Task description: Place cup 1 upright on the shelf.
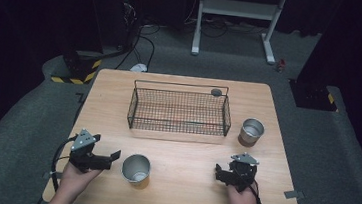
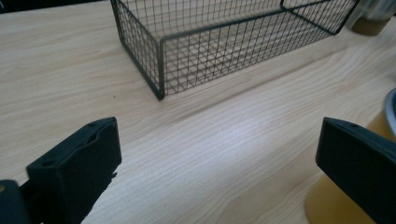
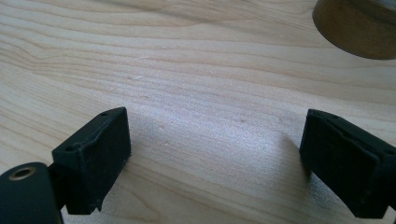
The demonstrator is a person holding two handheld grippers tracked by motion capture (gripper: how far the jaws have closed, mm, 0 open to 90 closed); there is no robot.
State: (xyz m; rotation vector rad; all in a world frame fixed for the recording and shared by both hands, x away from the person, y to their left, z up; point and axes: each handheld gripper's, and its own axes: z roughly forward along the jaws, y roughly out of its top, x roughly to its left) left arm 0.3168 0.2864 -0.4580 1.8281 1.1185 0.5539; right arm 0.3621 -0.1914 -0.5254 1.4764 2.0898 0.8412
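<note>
A metal cup [image 1: 136, 168] with a tan base stands upright near the table's front edge. My left gripper [image 1: 111, 157] hovers just to its left, jaws wide open with nothing between them; in the left gripper view [image 2: 217, 158] the cup's side [image 2: 327, 205] sits beside the right jaw, apart from it. A second metal cup [image 1: 251, 131] stands to the right of the black wire basket [image 1: 130, 109]. My right gripper [image 1: 219, 174] rests low over bare wood at the front right, open and empty [image 3: 215, 149], with that second cup's brown base [image 3: 359, 28] farther ahead.
The wire basket [image 2: 159, 60] holds nothing and sits mid-table. A small grey disc [image 1: 216, 92] lies behind its far right corner. A strip of tape [image 1: 293, 194] marks the table's right front edge. Dark stands and cables surround the table on the carpet.
</note>
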